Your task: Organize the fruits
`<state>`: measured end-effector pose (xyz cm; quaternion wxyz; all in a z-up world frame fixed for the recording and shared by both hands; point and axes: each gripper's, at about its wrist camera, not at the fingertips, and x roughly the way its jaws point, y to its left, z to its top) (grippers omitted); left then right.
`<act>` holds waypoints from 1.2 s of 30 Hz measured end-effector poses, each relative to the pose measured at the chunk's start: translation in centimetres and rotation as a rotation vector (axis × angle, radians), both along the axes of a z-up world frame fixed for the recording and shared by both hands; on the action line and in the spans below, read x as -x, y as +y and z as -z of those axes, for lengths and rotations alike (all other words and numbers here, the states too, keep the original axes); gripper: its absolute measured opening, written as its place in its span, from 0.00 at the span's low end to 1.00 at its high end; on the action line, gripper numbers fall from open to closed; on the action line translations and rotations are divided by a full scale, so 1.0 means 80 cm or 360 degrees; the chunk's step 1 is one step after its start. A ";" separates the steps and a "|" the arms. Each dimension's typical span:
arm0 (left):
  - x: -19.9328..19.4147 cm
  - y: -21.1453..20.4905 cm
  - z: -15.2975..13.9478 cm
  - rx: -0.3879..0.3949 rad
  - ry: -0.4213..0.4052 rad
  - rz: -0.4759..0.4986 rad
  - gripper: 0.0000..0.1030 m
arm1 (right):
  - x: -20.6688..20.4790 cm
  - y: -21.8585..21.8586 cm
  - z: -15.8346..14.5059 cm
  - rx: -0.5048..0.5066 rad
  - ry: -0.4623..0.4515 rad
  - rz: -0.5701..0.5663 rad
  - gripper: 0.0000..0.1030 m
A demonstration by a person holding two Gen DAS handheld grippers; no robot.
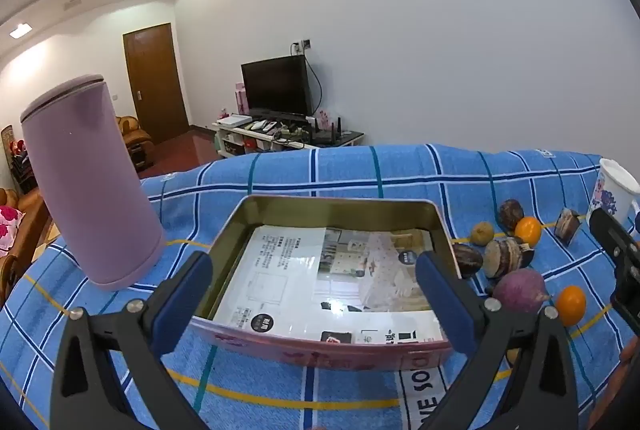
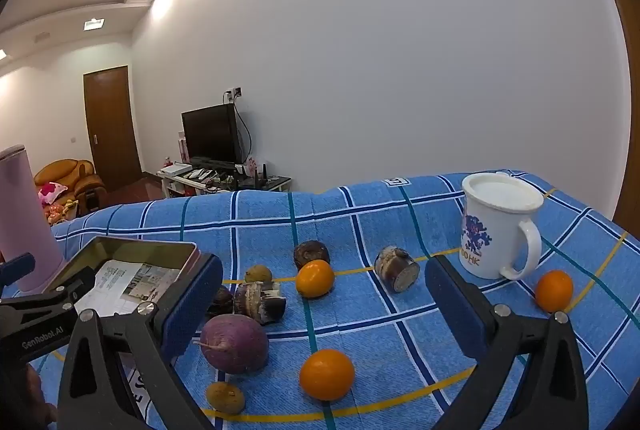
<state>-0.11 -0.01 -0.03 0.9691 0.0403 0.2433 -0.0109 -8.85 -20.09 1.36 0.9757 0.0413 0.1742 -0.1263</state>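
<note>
The fruit is scattered loose on the blue checked cloth (image 2: 360, 214), none of it in the tin yet. From the right wrist view: one orange (image 2: 327, 374) sits closest, around 6 o'clock in the frame, with a purple round root-looking thing (image 2: 234, 343) just to its 9 o'clock side and a small brownish-yellow fruit (image 2: 225, 397) below that. A second orange (image 2: 315, 278) is near dead centre, touching or nearly touching a dark brown fruit (image 2: 311, 254) just behind it at 12 o'clock. A third orange (image 2: 554, 290) is out at 3 o'clock, near the white mug (image 2: 496, 230) with the blue print. A cut brown chunk (image 2: 397, 269) lies between the centre orange and the mug, and another striped brown chunk (image 2: 259, 301) lies at about 9 o'clock of the centre orange, with a small yellowish fruit (image 2: 258, 274) just behind it.

The tin tray (image 1: 340, 206) is open, gold inside, with a printed leaflet (image 1: 320, 278) lying flat in it. It's left of the fruit pile, and in the left wrist view it fills the middle. A tall lilac tumbler (image 1: 92, 186) stands at the tray's 9 o'clock.

Left gripper (image 1: 314, 286): jaws spread wide, nothing in them, hovering over the near edge of the tray. Right gripper (image 2: 324, 304): also spread wide and empty, above the fruit.

Way back at 11 o'clock there's a TV (image 2: 212, 136) and a brown door (image 2: 110, 126).
</note>
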 end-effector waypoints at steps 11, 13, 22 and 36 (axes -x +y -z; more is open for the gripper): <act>0.012 -0.008 -0.001 0.0025 0.0080 0.0092 1.00 | -0.004 -0.010 -0.003 -0.0023 0.0018 0.0033 0.99; 0.018 -0.010 -0.003 0.0008 0.0066 0.0079 1.00 | 0.000 -0.006 -0.002 0.0001 0.0010 0.0025 0.99; 0.010 -0.007 0.005 -0.0006 0.0086 0.0075 1.00 | -0.002 -0.005 0.000 0.0007 0.0012 0.0027 0.99; 0.010 -0.009 0.006 0.0002 0.0097 0.0100 1.00 | -0.001 -0.003 0.001 0.0013 0.0005 0.0026 0.99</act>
